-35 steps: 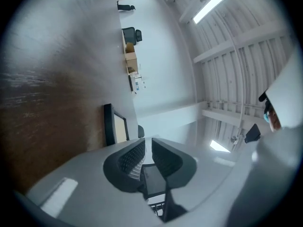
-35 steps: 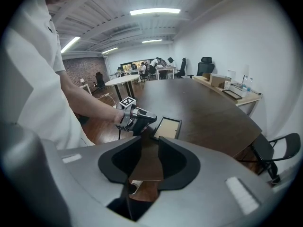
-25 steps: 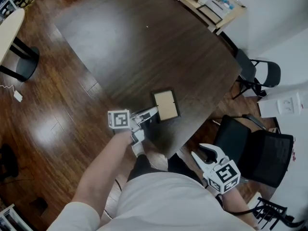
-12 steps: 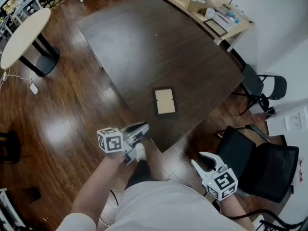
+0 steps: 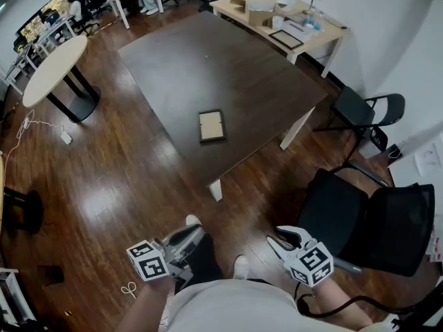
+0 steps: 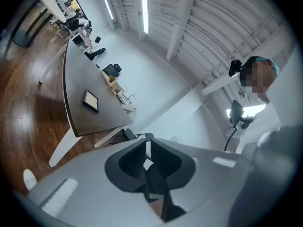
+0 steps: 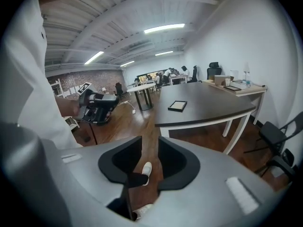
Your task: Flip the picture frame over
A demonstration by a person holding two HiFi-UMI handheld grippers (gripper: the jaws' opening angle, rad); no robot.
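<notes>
The picture frame [image 5: 211,125] lies flat on the dark table [image 5: 228,61], a tan panel in a black border facing up. It shows small in the left gripper view [image 6: 91,100] and the right gripper view [image 7: 177,106]. Both grippers hang over the wooden floor, well short of the table and near the person's body. My left gripper [image 5: 196,231] is shut with nothing between its fingers [image 6: 147,148]. My right gripper [image 5: 280,236] is open and empty [image 7: 150,158], pointing down toward a white shoe [image 7: 147,168].
A black office chair [image 5: 360,216] stands close at the right, a folding chair [image 5: 367,113] beyond it. A light desk [image 5: 291,19] with boxes sits behind the table. A round table [image 5: 52,68] is at the left. White table legs [image 5: 216,189] face me.
The person has stepped back from the table. The left gripper drew away from the frame's near edge, and both grippers now hang over the floor. The frame stays flat.
</notes>
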